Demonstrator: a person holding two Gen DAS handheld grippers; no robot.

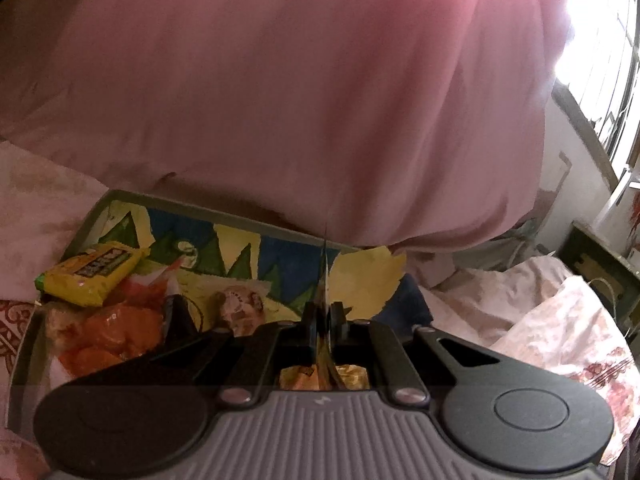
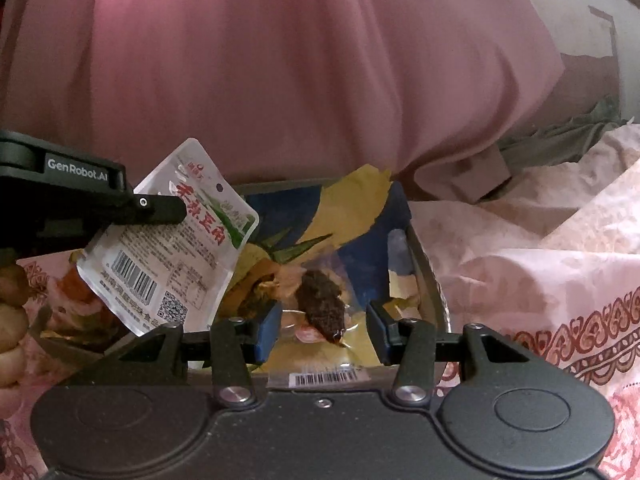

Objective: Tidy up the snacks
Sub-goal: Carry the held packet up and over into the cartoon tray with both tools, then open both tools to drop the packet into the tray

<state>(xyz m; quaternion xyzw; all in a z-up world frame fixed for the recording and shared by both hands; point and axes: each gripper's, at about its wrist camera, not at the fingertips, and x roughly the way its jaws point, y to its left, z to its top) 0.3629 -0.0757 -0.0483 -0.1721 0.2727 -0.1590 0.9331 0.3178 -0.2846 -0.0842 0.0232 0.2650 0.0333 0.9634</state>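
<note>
In the right wrist view my left gripper (image 2: 176, 210) comes in from the left, shut on a white snack pouch (image 2: 168, 248) with red characters and a barcode, held above the tray (image 2: 424, 272). The left wrist view shows that pouch edge-on (image 1: 325, 280) between the closed left gripper (image 1: 326, 308) fingers. My right gripper (image 2: 324, 330) stands open low over the tray's right end. A clear packet with a dark brown snack (image 2: 320, 304) lies between its blue pads (image 2: 268, 332), without showing a grip. The tray (image 1: 208, 202) has a colourful paper lining.
A yellow packet (image 1: 94, 276), orange wrapped snacks (image 1: 112, 336) and a small pale snack (image 1: 240, 304) fill the tray's left end. A large pink cushion (image 1: 300, 100) looms just behind the tray. Floral bedding (image 1: 560, 320) spreads to the right. A hand's fingers (image 2: 12, 320) show at the left edge.
</note>
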